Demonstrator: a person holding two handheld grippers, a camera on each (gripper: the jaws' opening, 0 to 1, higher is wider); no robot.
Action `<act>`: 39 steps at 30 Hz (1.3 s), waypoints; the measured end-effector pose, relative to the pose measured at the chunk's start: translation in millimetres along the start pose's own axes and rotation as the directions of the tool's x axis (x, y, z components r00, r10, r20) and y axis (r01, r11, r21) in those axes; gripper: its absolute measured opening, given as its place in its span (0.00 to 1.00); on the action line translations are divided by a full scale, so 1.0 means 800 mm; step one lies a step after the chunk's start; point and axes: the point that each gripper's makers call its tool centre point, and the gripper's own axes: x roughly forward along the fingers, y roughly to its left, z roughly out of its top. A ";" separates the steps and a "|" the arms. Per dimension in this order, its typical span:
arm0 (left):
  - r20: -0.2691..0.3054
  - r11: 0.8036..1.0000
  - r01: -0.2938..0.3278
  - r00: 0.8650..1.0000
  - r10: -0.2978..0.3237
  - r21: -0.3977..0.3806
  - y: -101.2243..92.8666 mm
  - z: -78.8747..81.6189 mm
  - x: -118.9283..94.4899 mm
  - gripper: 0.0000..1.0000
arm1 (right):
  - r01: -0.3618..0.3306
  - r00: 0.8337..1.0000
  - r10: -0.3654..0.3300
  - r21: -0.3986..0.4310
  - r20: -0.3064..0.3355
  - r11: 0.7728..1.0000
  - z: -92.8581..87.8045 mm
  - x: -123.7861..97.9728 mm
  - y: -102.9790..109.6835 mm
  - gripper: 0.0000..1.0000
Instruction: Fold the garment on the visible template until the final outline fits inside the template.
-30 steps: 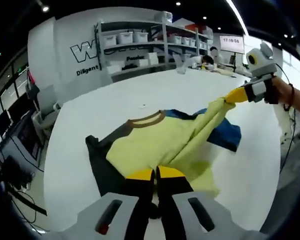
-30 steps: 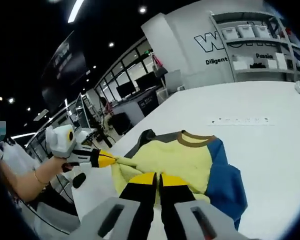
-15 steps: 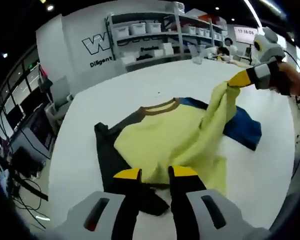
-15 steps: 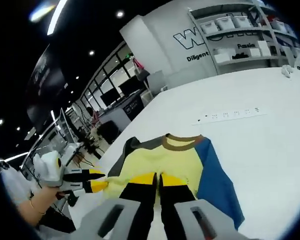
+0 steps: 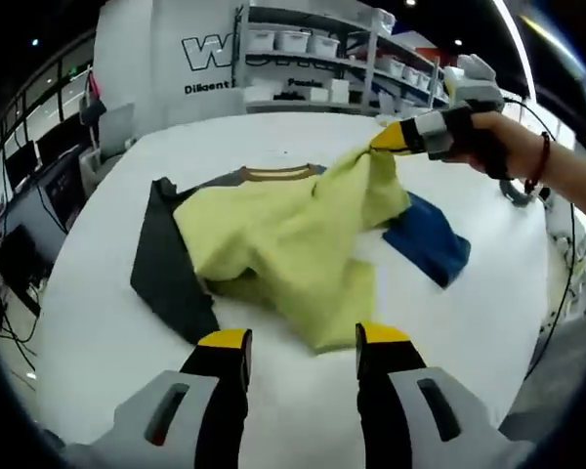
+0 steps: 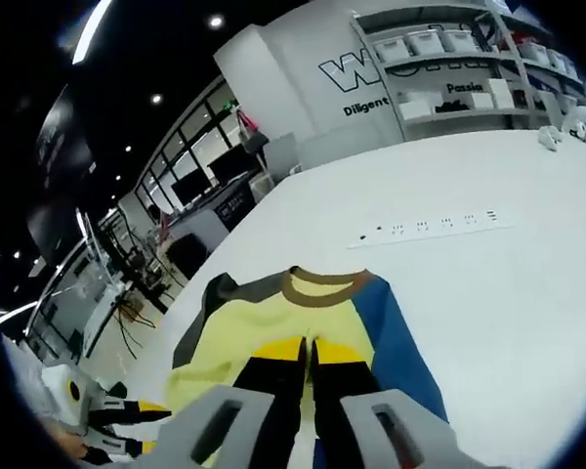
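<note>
The shirt (image 5: 273,234) lies on the white surface (image 5: 88,332), yellow body crumpled toward the middle, a dark sleeve (image 5: 161,274) spread to one side and a blue sleeve (image 5: 425,239) to the other, the brown collar (image 6: 317,285) at the far end from both people-held tools. Its long axis runs from collar to hem, roughly away from the left tongs (image 5: 298,357). The right tongs (image 5: 386,140) pinch a corner of the yellow cloth and hold it lifted above the blue sleeve, so the fabric drapes up from the surface to them; in the right gripper view the jaws stand closed over yellow cloth. The left tongs stand wide apart with nothing between them, just short of the near hem. No template outline can be made out under the shirt. Judged from this, the fold turns on the right tongs carrying the raised corner across the body toward the dark sleeve.
</note>
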 end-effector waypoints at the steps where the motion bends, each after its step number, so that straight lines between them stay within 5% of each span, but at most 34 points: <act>1: -0.017 1.000 0.017 1.000 -0.017 -0.013 -0.007 -0.005 0.002 0.41 | 0.011 1.000 -0.011 -0.007 -0.003 1.000 -0.001 0.003 -0.004 0.00; 14: -0.008 0.993 0.025 1.000 -0.026 -0.115 -0.047 -0.006 0.024 0.44 | 0.088 0.995 -0.090 -0.027 -0.053 0.996 -0.019 0.023 -0.033 0.00; 20: -0.042 0.992 -0.044 0.998 0.039 -0.119 -0.047 -0.018 0.033 0.44 | 0.089 0.994 -0.090 -0.029 -0.062 0.996 -0.021 0.024 -0.036 0.00; 27: -0.024 0.991 -0.096 0.995 0.094 -0.089 -0.040 -0.012 0.041 0.27 | 0.098 0.993 -0.100 -0.028 -0.070 0.995 -0.026 0.022 -0.037 0.00; 31: -0.065 0.995 -0.092 0.994 0.090 -0.025 -0.039 -0.012 0.046 0.10 | 0.099 0.992 -0.101 -0.034 -0.071 0.995 -0.026 0.021 -0.038 0.00; 33: -0.065 0.995 -0.074 0.995 0.070 -0.074 -0.041 -0.011 0.045 0.08 | 0.098 0.992 -0.101 -0.041 -0.071 0.994 -0.026 0.017 -0.037 0.00; 39: -0.066 0.997 -0.073 0.995 0.070 -0.032 -0.020 -0.005 0.021 0.06 | 0.106 0.991 -0.110 -0.064 -0.071 0.992 -0.026 0.010 -0.040 0.00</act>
